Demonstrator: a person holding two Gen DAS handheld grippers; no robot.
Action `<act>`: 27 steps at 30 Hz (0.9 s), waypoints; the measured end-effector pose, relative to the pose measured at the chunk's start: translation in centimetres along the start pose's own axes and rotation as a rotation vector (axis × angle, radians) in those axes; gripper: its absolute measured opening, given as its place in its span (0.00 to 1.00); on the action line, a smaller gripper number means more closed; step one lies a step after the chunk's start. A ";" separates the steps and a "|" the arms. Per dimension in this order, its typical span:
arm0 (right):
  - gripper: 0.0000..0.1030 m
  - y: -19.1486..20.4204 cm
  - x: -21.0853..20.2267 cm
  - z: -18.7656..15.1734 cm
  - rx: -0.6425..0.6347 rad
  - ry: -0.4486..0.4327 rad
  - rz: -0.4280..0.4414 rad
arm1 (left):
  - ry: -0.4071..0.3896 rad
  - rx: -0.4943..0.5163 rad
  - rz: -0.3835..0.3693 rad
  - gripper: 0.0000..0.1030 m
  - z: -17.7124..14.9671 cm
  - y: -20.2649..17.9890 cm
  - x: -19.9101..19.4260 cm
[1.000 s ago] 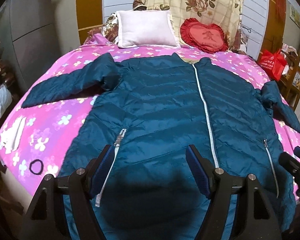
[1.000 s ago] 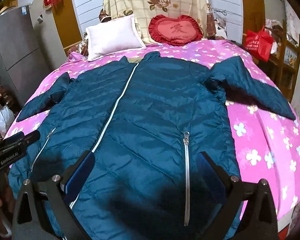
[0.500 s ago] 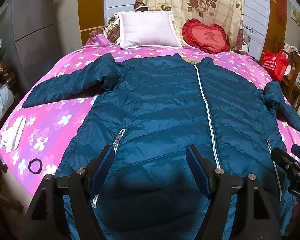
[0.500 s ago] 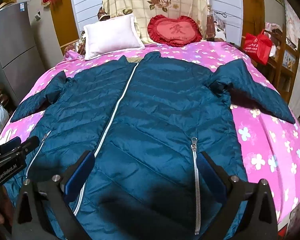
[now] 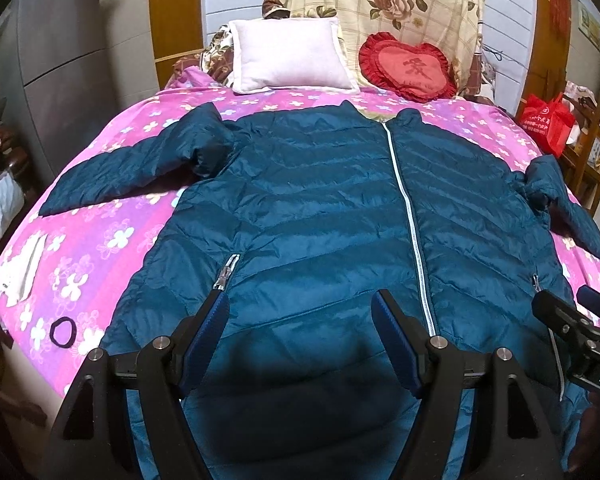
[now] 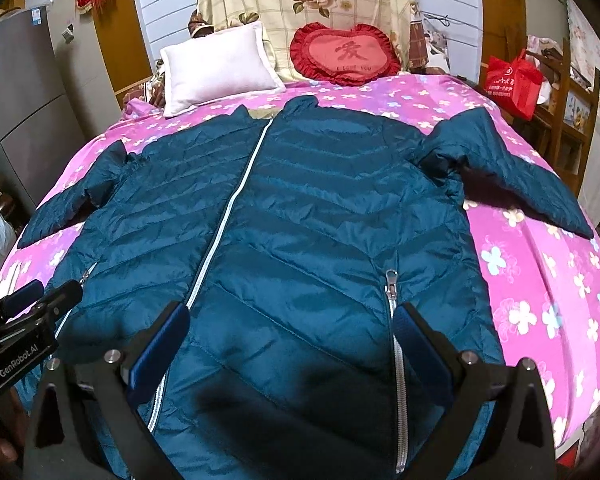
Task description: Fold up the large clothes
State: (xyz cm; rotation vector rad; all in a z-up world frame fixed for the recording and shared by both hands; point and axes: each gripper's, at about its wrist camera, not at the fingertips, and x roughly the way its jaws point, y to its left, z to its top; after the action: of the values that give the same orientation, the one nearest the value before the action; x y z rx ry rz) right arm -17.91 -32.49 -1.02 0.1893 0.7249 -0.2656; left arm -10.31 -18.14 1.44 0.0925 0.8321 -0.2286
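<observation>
A dark teal quilted jacket [image 5: 324,216] lies spread flat, front side up and zipped closed, on a bed with a pink flowered bedspread [image 5: 100,236]. It fills the centre of both views, its collar toward the top of the frame and its hem at the bottom edge. A white zipper [image 5: 408,216] runs down its middle. One sleeve [image 5: 140,164] stretches out toward the left of the left wrist view; the other sleeve [image 6: 512,176] stretches toward the right of the right wrist view.

At the bottom of the left wrist view, the left gripper [image 5: 300,320] hangs over the lower part of the jacket with its two blue-padded fingers set wide apart and nothing between them. Whether the pads touch the fabric cannot be told. At the bottom of the right wrist view, the right gripper [image 6: 292,332] sits the same way, fingers wide apart over the jacket near a pocket zipper [image 6: 392,280], gripping nothing.

At the top of both frames, a white pillow [image 5: 292,56] and a red heart-shaped cushion [image 5: 408,68] lean against a floral blanket [image 5: 396,4]. A black hair tie [image 5: 62,332] lies on the bedspread at lower left of the left wrist view, just below some white cloth [image 5: 20,272]. A red bag [image 6: 512,80] stands at upper right of the right wrist view.
</observation>
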 end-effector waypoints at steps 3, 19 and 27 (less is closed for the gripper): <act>1.00 0.1 0.3 0.0 -0.005 0.005 -0.004 | -0.001 0.002 0.003 0.46 -0.2 -0.1 0.0; 1.00 0.9 1.4 0.6 -0.016 0.021 -0.009 | -0.002 0.006 0.007 0.46 0.0 0.2 0.4; 1.00 0.9 1.7 0.7 -0.005 0.026 -0.009 | 0.005 0.001 0.005 0.46 0.2 0.3 0.7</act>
State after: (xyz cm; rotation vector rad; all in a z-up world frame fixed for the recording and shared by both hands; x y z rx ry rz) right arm -15.98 -32.16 -1.59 0.1846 0.7526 -0.2704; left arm -9.63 -18.02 1.03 0.0964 0.8365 -0.2238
